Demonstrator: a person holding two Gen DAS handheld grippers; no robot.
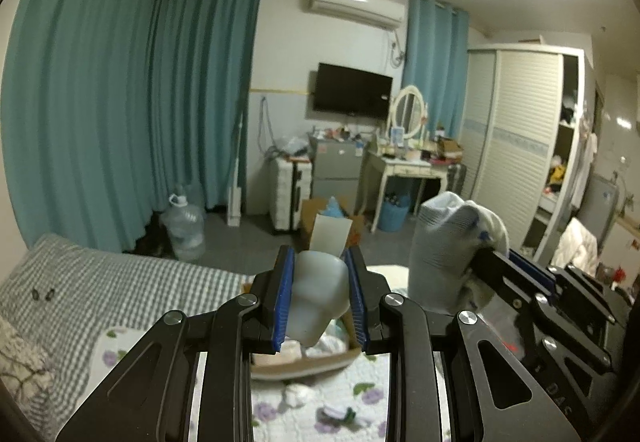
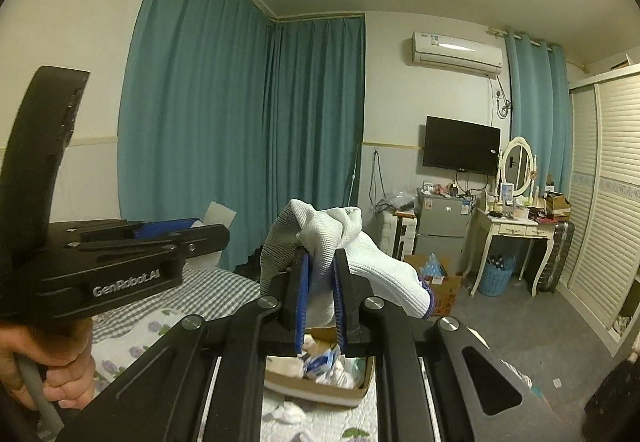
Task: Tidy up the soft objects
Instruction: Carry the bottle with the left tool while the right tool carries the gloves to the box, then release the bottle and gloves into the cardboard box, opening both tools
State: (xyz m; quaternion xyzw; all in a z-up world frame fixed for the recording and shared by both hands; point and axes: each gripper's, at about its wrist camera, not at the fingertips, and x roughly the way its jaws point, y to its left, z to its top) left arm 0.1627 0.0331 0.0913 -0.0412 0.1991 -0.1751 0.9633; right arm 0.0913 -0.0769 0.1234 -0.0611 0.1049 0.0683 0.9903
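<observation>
My left gripper (image 1: 319,298) is shut on a pale grey-white soft item (image 1: 316,298), held above a cardboard box (image 1: 304,366) on the bed. My right gripper (image 2: 320,294) is shut on a white knit glove (image 2: 360,262), also held above the box (image 2: 320,390). In the left wrist view the right gripper (image 1: 492,262) shows at the right with the glove (image 1: 448,242) hanging from it. In the right wrist view the left gripper's body (image 2: 120,262) shows at the left. The box holds several white soft pieces.
The bed has a flowered quilt (image 1: 320,410) and a grey checked sheet (image 1: 100,282). Loose white pieces (image 1: 298,394) lie on the quilt by the box. Beyond are teal curtains (image 1: 120,81), a water jug (image 1: 184,226), a suitcase, a dressing table (image 1: 404,165) and a wardrobe (image 1: 520,145).
</observation>
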